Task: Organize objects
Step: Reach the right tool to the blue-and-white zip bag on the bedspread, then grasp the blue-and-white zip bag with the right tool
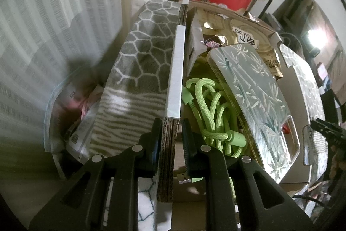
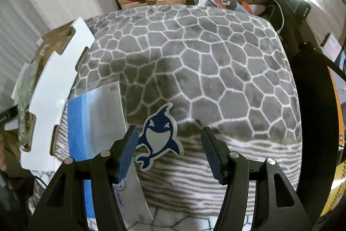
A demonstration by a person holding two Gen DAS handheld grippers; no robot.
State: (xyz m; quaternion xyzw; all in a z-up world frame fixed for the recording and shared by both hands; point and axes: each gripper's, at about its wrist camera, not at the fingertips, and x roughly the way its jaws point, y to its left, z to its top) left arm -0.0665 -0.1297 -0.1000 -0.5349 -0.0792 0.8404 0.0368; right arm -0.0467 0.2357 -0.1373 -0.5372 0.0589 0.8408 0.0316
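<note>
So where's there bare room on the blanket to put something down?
Free: the blanket from the whale sticker out to its far and right edges. Crowded: its left edge, with the blue pouch and white box flap; the box is packed.

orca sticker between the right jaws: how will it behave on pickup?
The orca sticker looks flat and thin, so probably light and floppy. It lies flush on the plush blanket, so the open right gripper may pinch fabric or slip off its edges.
</note>
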